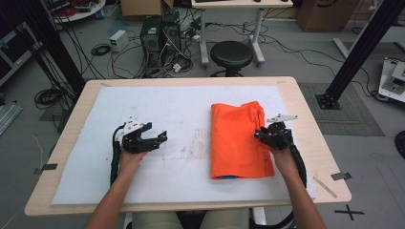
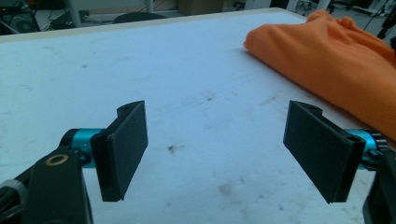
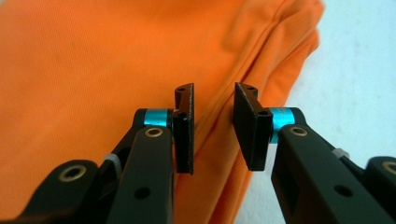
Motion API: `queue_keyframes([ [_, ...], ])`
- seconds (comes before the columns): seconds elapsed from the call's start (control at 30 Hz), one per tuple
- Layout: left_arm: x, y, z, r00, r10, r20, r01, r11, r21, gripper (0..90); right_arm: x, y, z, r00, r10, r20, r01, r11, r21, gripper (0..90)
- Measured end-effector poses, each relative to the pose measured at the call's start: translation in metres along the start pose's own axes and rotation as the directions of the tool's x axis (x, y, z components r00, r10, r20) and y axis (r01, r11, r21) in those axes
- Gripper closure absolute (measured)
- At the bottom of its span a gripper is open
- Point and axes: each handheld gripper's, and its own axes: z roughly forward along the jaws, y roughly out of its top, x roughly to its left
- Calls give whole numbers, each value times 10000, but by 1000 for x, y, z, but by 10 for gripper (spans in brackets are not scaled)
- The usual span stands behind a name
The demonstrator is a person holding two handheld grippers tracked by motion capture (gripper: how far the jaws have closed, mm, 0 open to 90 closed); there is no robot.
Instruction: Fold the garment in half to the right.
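Folded orange garment (image 1: 239, 140) on the desk (image 1: 191, 82)
Right tongs (image 3: 212, 123) straddle its edge, unclenched; left tongs (image 2: 215, 149) released, well apart.

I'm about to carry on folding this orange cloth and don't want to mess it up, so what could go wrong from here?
1. The right tongs straddle the stacked edge of the orange cloth with a narrow gap; closing here may pinch only some layers, so the fold could slide apart when lifted.
2. The left tongs stand open over the bare white mat, apart from the cloth. A one-sided pull could drag or twist the stack.
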Motion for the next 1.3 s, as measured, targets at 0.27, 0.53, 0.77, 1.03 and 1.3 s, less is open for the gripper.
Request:
queue_keyframes([
  [0.27, 22, -1, -16, 9984, -190, -523, 191, 9998, 23, 220, -1, -2, -2, 9993, 26, 372, -48, 9983, 584, 870],
  [0.53, 27, -10, -23, 9972, -309, -686, 308, 9995, -25, 217, -15, -9, -9, 9955, 741, 586, -806, 9897, 1185, 823],
  [0.77, 28, -12, -29, 9975, -46, -702, 51, 10000, 66, 217, -22, 5, -14, 9928, 1175, 217, -1176, 9930, 50, 680],
  [1.03, 35, -11, -31, 9985, 152, -521, -159, 9998, -119, 217, -38, 43, 10, 9916, 1147, 591, -1136, 9933, -208, 623],
  [1.3, 48, -5, -39, 9986, 63, -520, -79, 9995, -295, 218, -44, 62, 46, 9839, 1407, 1104, -1419, 9899, 34, 570],
])
